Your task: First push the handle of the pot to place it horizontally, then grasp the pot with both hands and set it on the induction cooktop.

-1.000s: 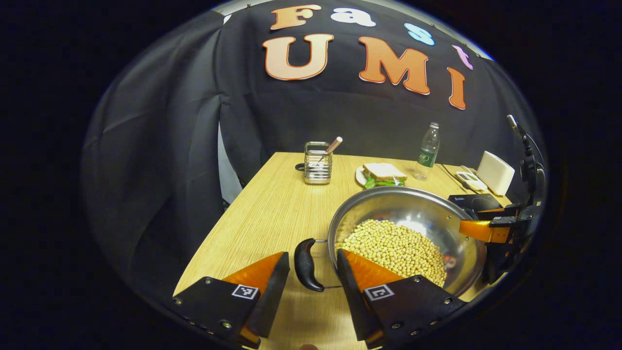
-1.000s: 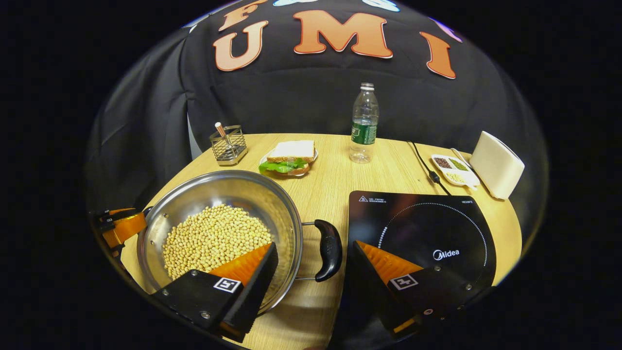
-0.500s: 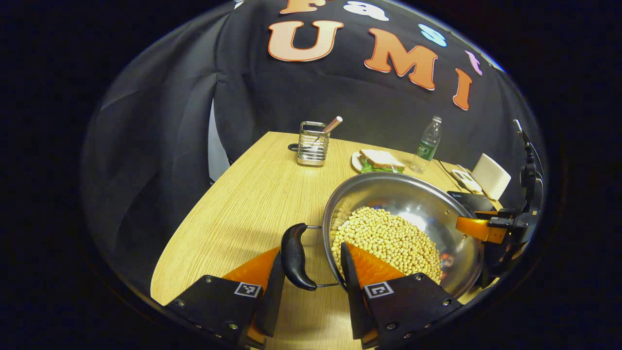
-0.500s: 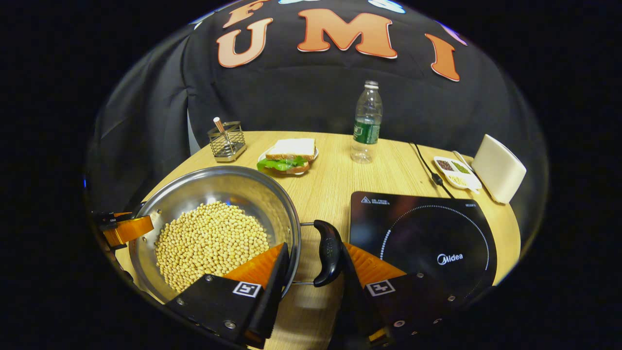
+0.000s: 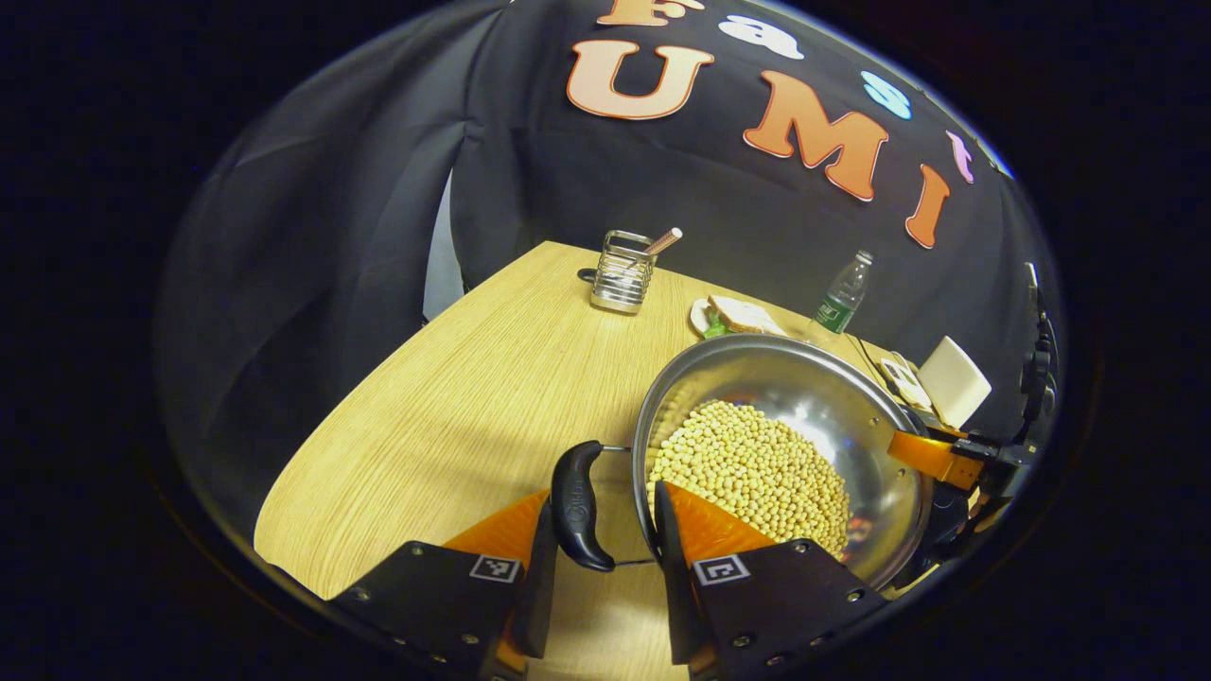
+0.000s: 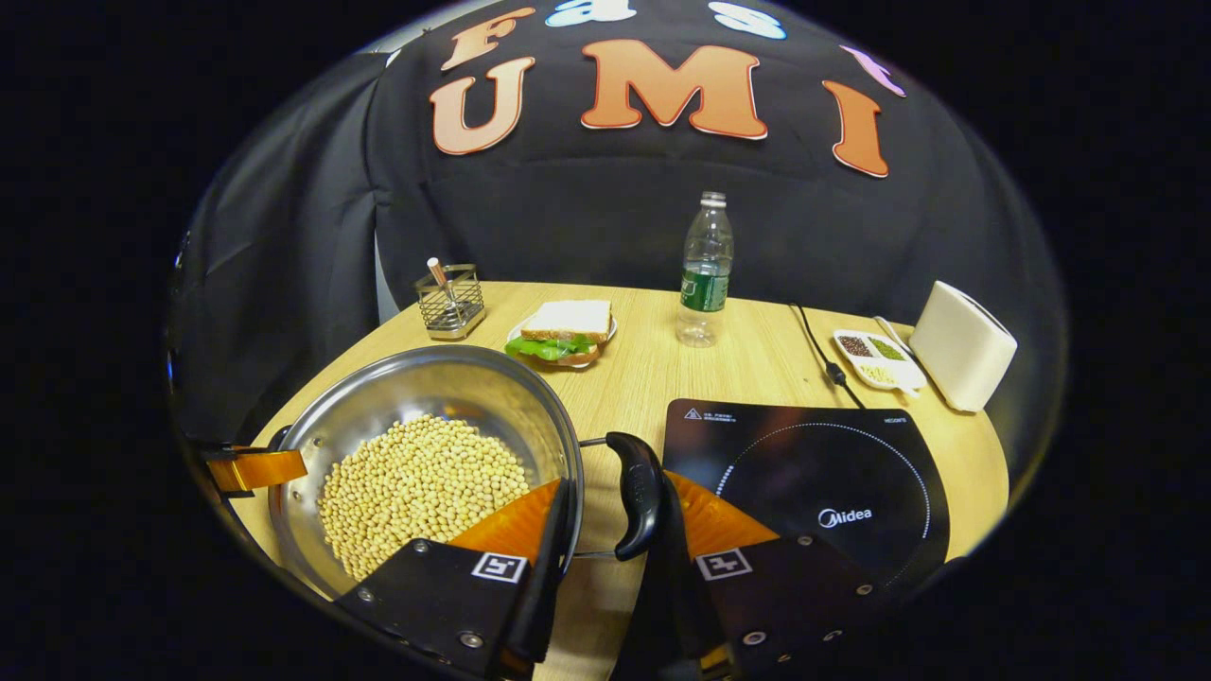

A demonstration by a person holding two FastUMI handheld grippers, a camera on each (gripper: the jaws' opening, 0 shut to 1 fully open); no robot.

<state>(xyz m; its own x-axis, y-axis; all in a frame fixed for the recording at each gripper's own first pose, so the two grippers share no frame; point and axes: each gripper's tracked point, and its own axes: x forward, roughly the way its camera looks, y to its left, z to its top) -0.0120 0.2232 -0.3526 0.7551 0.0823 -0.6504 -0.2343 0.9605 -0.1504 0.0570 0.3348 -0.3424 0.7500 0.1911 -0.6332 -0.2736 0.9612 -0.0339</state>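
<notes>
1. Pot (image 6: 426, 454), full of soybeans (image 6: 421, 487), sat on the table (image 6: 662, 369) just left of the induction cooktop (image 6: 814, 473), not yet on it.
2. Right gripper (image 6: 605, 530) straddled the pot's near handle (image 6: 639, 492); one finger touched the grip, the other lay at the rim. Firm pinch: cannot tell.
3. Left gripper (image 5: 596, 530) likewise around the opposite handle (image 5: 575, 506), fingers not visibly pressing.
4. Risk: lifting before both grips seat could tilt the pot and spill beans.

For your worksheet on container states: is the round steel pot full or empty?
Partly full: the round steel pot holds pale beans across its bottom, with bare wall above.
</notes>
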